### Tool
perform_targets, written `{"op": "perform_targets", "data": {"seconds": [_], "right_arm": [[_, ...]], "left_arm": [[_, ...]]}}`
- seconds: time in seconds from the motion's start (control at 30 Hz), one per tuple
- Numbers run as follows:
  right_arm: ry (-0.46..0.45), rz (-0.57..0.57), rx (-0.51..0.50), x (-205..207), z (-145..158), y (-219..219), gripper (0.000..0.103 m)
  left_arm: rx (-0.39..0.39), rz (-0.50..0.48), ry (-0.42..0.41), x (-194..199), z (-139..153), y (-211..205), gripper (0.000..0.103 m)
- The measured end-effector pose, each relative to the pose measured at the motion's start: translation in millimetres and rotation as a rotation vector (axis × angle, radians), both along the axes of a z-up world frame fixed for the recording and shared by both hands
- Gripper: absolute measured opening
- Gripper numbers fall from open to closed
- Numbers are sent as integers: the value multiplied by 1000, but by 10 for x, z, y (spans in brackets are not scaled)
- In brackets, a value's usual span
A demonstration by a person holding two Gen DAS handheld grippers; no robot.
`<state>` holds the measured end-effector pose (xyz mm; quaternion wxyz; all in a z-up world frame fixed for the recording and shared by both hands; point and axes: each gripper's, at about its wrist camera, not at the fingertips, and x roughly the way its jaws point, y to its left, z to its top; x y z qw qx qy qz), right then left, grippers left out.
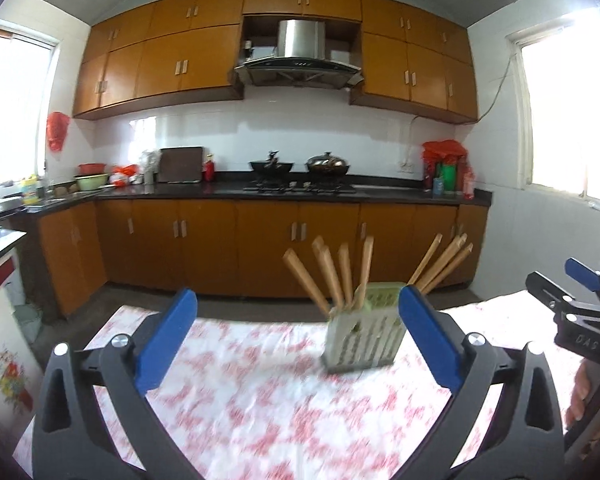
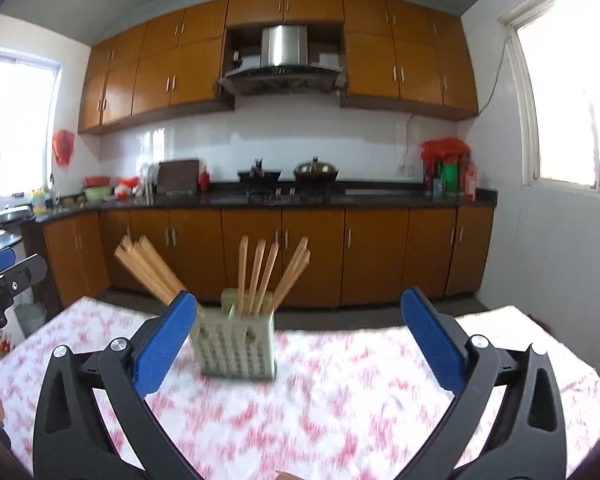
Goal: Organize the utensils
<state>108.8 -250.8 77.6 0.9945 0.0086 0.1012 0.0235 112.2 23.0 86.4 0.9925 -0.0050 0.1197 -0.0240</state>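
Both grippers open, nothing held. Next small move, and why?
Probably ease the right gripper forward toward the chopsticks in the utensil holder. Both it and the left gripper are open and empty, the holder stands upright on the floral tablecloth straight ahead, and the chopsticks splay out in two loose bunches rather than standing together. No loose utensils show on the cloth.

Blurred tablecloth (image 1: pixel 260 400) and holder (image 1: pixel 362 334)
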Motion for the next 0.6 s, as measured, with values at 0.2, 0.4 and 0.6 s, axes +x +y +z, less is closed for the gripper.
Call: {"op": "perform_targets", "data": {"seconds": [0.2, 0.4, 0.6], "right_arm": [[79, 8, -16, -227, -327, 103, 101], [117, 7, 7, -435, -622, 158, 101], [151, 25, 25, -545, -784, 217, 101]], "left_arm": [[39, 37, 56, -317, -373, 5, 99], [23, 41, 99, -494, -643, 11, 99], [34, 46, 113, -589, -791, -50, 99]]}}
